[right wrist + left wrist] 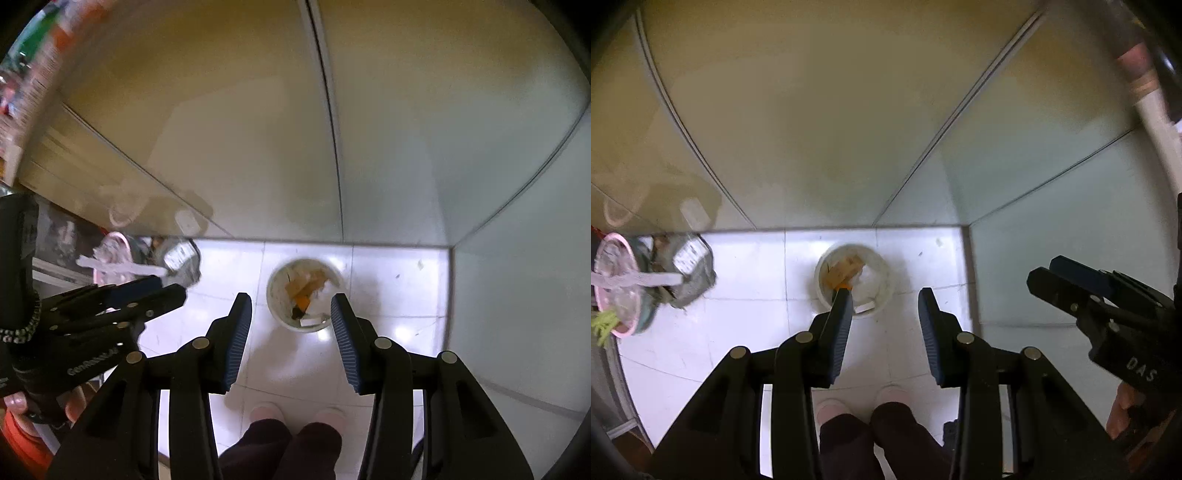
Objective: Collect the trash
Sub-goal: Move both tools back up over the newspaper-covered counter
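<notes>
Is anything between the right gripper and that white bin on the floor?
Nothing visible. The right gripper hangs open above the white bin, whose mouth is uncovered with orange and white trash inside. The left gripper sits off to the side.

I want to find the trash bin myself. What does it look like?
Look at the shiny white tiled floor by the pale cabinet doors. The bin is a small round white bucket standing alone, with orange and white scraps inside, unlike the pink-rimmed tub further left.
</notes>
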Available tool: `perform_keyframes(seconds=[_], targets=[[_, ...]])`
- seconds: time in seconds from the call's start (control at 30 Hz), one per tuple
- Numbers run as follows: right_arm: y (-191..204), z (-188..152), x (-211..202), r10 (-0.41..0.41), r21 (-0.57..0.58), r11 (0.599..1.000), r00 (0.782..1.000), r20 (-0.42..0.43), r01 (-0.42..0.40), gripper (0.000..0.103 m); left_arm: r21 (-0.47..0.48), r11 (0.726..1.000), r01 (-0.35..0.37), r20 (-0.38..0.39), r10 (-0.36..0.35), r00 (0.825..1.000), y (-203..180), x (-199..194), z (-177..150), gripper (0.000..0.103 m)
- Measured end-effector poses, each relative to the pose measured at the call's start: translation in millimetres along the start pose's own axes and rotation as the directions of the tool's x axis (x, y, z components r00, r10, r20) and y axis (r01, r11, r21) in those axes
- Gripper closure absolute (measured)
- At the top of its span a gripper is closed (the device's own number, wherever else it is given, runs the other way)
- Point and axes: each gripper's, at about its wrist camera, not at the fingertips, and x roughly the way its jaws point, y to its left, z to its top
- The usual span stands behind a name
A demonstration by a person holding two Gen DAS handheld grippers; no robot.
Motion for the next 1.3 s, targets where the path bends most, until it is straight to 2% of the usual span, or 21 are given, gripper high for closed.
perform_keyframes(seconds=[0.17, 0.3, 0.4, 0.53, 0.6, 0.67, 0.7, 0.73, 0.77, 0.83, 0.9, 0.97, 1.07, 1.2, 1.3], targets=[[23, 21, -109, -0.028, -0.016, 0.999, 0.994, 0.108, 0.030, 0.062, 0.032, 0.999, -0.010, 0.113, 0.006, 0.994, -31, -119, 20, 0.068], [43, 31, -190, -0.035, -0.018, 0.999, 0.975, 0.220, 0.040, 0.062, 0.082, 0.996, -0.030, 0.225, 0.011, 0.974, -52, -209, 29, 0.068], [58, 35, -243, -0.063, -0.016, 0.997, 0.949, 0.308, 0.072, 0.062, 0.126, 0.991, -0.042, 0.313, 0.001, 0.950, -67, -270, 33, 0.068], [73, 39, -300, -0.074, 0.010, 0.997, 0.909, 0.410, 0.077, 0.062, 0.151, 0.987, -0.048, 0.422, -0.021, 0.907, -81, -340, 35, 0.055], [78, 41, -321, -0.079, 0.019, 0.997, 0.891, 0.447, 0.079, 0.062, 0.139, 0.990, -0.028, 0.457, -0.039, 0.888, -79, -369, 38, 0.054], [85, 42, -340, -0.085, 0.027, 0.996, 0.870, 0.485, 0.082, 0.059, 0.140, 0.990, -0.010, 0.484, -0.060, 0.873, -79, -386, 40, 0.053], [90, 43, -349, -0.085, 0.027, 0.996, 0.858, 0.507, 0.083, 0.057, 0.142, 0.990, -0.009, 0.500, -0.064, 0.863, -78, -394, 41, 0.047], [94, 42, -356, -0.087, 0.025, 0.996, 0.844, 0.530, 0.087, 0.049, 0.142, 0.990, -0.020, 0.525, -0.059, 0.849, -77, -404, 42, 0.042], [99, 42, -364, -0.093, 0.023, 0.995, 0.824, 0.558, 0.096, 0.040, 0.142, 0.989, -0.030, 0.545, -0.053, 0.837, -78, -413, 43, 0.041], [102, 42, -378, -0.103, 0.021, 0.993, 0.793, 0.601, 0.113, 0.030, 0.143, 0.988, -0.051, 0.581, -0.042, 0.813, -77, -429, 45, 0.037], [108, 45, -386, -0.115, 0.019, 0.991, 0.763, 0.636, 0.133, 0.026, 0.143, 0.987, -0.067, 0.596, -0.032, 0.802, -76, -438, 50, 0.034], [111, 53, -387, -0.128, 0.014, 0.988, 0.750, 0.649, 0.156, 0.025, 0.142, 0.987, -0.080, 0.610, -0.024, 0.792, -75, -443, 61, 0.033], [112, 69, -388, -0.117, -0.008, 0.986, 0.734, 0.669, 0.165, 0.025, 0.137, 0.987, -0.085, 0.617, -0.018, 0.787, -74, -440, 82, 0.032], [107, 100, -380, -0.087, -0.041, 0.987, 0.733, 0.674, 0.155, 0.025, 0.108, 0.987, -0.116, 0.638, 0.021, 0.770, -75, -432, 117, 0.032], [100, 129, -373, -0.062, -0.075, 0.986, 0.736, 0.674, 0.152, 0.025, 0.076, 0.990, -0.117, 0.642, 0.041, 0.765, -75, -423, 144, 0.032]])
